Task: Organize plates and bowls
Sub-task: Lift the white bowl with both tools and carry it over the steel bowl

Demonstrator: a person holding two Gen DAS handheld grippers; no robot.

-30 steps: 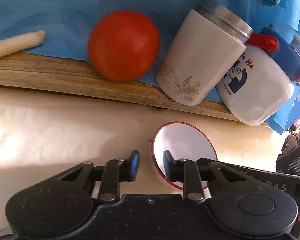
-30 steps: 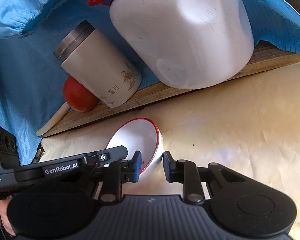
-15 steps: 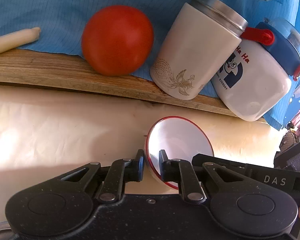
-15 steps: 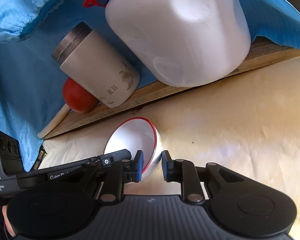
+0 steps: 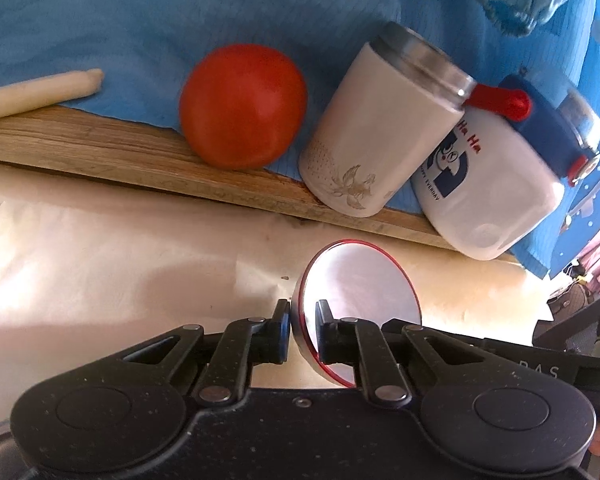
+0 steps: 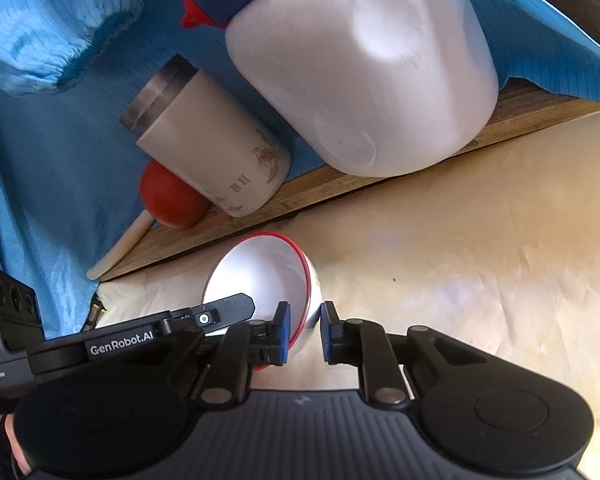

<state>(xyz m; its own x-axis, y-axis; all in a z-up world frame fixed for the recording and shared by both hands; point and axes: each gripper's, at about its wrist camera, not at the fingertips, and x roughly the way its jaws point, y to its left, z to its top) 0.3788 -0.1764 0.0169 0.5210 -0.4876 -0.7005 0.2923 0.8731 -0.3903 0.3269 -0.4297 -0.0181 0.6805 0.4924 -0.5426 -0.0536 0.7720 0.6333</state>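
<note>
Left wrist view, from left to right: a pale stick lies on blue cloth beside a wooden board; a red ball rests at the board's far edge; a cream tumbler with a steel rim leans tilted against a white jar with a blue lid, the two touching. Below the board, a cream sheet covers the counter. On it sits a small white bowl with a red rim, tipped on edge with its opening facing the right side of the view. The left gripper has its jaws clamped on the bowl's near rim, one finger outside the wall and one inside.

Right wrist view, from left to right: a gathered blue sleeve cuff lies at the upper left; the body of the left gripper crosses the lower left; the same tumbler and jar lean on the board above. The right gripper has its jaws clamped on the opposite rim of the bowl, left finger inside and right finger against the outer wall. Both grippers thus grip one bowl, which is near the board's front edge.
</note>
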